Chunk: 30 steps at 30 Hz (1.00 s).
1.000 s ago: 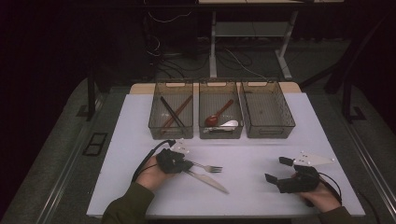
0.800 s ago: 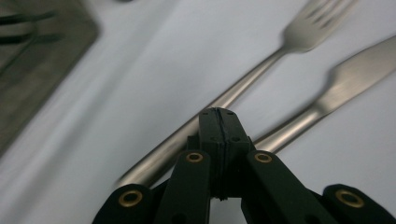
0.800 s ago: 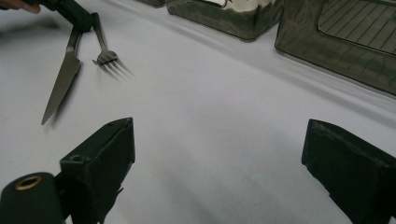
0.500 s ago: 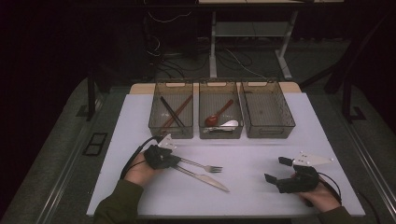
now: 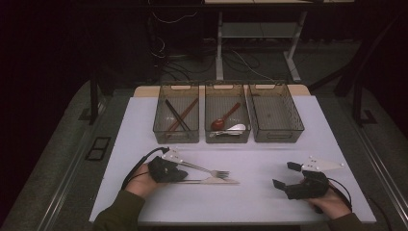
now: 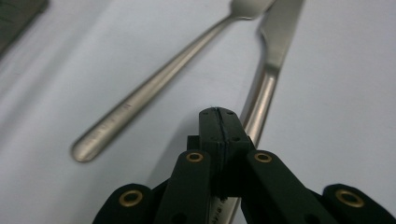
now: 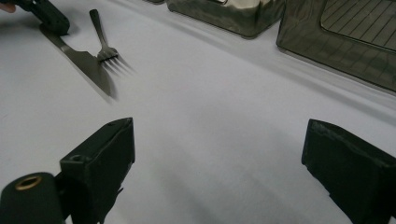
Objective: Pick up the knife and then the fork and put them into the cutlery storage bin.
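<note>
Left gripper view looks down the left tool (image 6: 218, 122), whose two black jaws are pressed flat together with nothing between them; they sit low over the handle of the knife (image 6: 270, 60), just above or touching it, and contact cannot be settled. Beside the knife lies the fork (image 6: 154, 79), its rounded handle end near the camera and its tines at the top edge of the picture; the two handles lie apart at the near end and draw close toward the far end. The high view gives what that close look lacks: the left tool (image 5: 185, 174) rests at the handle ends of both pieces on the white worktop (image 5: 250, 202), with the fork (image 5: 207, 169) and the knife (image 5: 211, 181) lying long-axis across the worktop, tines and blade tip pointing toward the person's right, in front of three smoky bins (image 5: 226, 118). There too the right tool (image 5: 284, 175) rests well apart on the right side, jaws spread wide and empty. The right gripper view confirms that wide gap over bare worktop and shows fork and knife from their tip ends, the blade reaching nearer the camera.
</note>
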Tool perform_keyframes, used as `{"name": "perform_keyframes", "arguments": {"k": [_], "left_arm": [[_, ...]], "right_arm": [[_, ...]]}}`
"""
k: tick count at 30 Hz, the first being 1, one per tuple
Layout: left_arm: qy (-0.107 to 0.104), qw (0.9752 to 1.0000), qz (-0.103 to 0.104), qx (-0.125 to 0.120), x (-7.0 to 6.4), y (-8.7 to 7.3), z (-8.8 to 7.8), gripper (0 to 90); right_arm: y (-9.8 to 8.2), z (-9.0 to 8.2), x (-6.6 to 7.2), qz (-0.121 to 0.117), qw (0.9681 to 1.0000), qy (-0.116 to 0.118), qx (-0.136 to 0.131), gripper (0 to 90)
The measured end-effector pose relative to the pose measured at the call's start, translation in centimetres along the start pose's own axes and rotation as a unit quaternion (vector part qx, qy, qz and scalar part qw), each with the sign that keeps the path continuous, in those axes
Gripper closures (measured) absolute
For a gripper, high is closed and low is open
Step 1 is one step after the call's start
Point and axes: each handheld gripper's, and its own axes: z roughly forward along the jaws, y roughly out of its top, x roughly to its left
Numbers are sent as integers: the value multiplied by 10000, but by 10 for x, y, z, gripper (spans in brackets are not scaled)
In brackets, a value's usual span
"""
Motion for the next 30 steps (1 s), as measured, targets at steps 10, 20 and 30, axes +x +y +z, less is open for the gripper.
{"name": "perform_keyframes", "arguments": {"k": [10, 20, 30], "left_arm": [[-205, 9997, -69, -91, -15, -9, -4, 859], [-42, 9978, -489, -436, -31, -9, -1, 610], [-11, 9979, -431, -493, -37, -11, 4, 669]], "right_arm": [[0, 0, 0, -8, 10000, 3, 8, 90], [0, 1, 0, -16, 10000, 8, 10, 90], [0, 2, 1, -52, 10000, 46, 41, 90]]}}
